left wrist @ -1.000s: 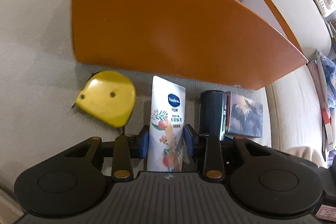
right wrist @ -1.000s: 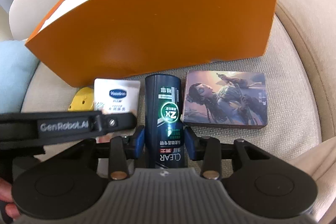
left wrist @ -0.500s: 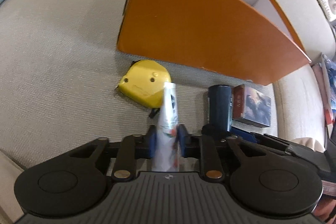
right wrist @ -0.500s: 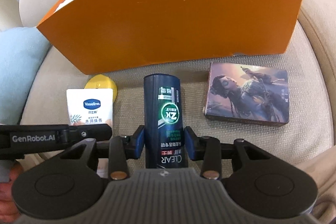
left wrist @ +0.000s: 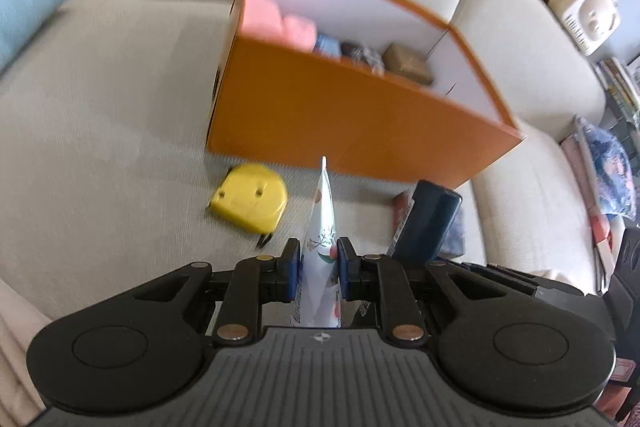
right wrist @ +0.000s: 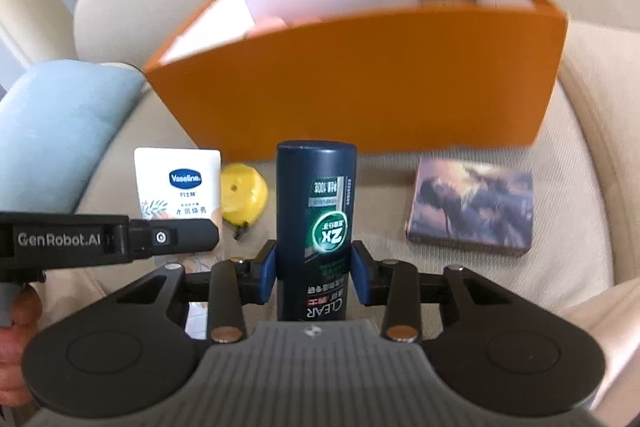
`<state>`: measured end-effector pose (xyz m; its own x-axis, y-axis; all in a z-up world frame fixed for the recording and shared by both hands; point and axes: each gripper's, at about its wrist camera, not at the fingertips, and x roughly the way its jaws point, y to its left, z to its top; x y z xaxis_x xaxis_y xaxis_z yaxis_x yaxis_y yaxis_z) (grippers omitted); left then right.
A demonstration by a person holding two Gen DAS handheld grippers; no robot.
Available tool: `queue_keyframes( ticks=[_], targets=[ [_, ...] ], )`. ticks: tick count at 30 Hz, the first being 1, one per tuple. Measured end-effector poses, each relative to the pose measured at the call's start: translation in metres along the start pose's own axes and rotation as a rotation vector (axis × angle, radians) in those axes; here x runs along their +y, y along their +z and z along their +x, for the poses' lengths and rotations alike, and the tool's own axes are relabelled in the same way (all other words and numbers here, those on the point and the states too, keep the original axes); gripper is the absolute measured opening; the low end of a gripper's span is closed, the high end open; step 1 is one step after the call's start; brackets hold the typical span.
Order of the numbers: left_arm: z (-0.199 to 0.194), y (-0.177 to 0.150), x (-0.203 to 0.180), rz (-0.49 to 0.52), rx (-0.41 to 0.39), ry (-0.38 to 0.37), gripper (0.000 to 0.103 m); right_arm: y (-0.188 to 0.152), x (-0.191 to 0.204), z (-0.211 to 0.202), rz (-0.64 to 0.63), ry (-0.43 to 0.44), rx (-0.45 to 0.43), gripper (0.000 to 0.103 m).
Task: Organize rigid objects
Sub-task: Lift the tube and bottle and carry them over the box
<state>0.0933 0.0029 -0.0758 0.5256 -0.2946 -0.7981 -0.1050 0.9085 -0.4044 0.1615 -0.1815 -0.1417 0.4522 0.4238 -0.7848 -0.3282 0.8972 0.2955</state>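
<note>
Left tongs [left wrist: 318, 269] pinching white flat Vaseline tube [left wrist: 320, 251], right tongs [right wrist: 314, 273] clamped on dark blue cylindrical shampoo bottle [right wrist: 316, 211], both held before open orange cardboard box [right wrist: 360, 87], yellow tape measure [left wrist: 250, 203] lying just before it.

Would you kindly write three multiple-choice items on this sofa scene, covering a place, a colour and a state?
1. Where does the yellow tape measure lie?
A. inside the orange cardboard box
B. on the beige sofa cushion, in front of the box
C. on the blue pillow

2. What colour is the inside of the box?
A. white
B. black
C. green

3. What is the right gripper doing?
A. standing open over nothing
B. clamping the picture-printed flat box
C. clamping the dark blue shampoo bottle

Answers:
1. B, it rests on the cushion below the box's front wall.
2. A, the inner walls show white.
3. C, both pads press on the bottle's sides.
</note>
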Motion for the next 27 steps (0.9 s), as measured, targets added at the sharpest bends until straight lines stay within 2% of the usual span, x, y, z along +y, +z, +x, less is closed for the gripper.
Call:
queue_keyframes(
  ticks=[7,16,27],
  targets=[
    [-0.032,0.021,-0.027,0.053,-0.073,-0.029,0.021,0.02,0.007,-0.042,-0.035,-0.007,-0.058,0.039],
    [-0.057,0.069,-0.056,0.16,-0.166,-0.043,0.021,0.076,0.024,-0.085,-0.11,0.028,-0.173,0.039],
    [-0.062,0.133,-0.069,0.252,-0.222,-0.006,0.021,0.153,0.034,-0.096,-0.234,0.0,-0.262,0.039]
  ],
)
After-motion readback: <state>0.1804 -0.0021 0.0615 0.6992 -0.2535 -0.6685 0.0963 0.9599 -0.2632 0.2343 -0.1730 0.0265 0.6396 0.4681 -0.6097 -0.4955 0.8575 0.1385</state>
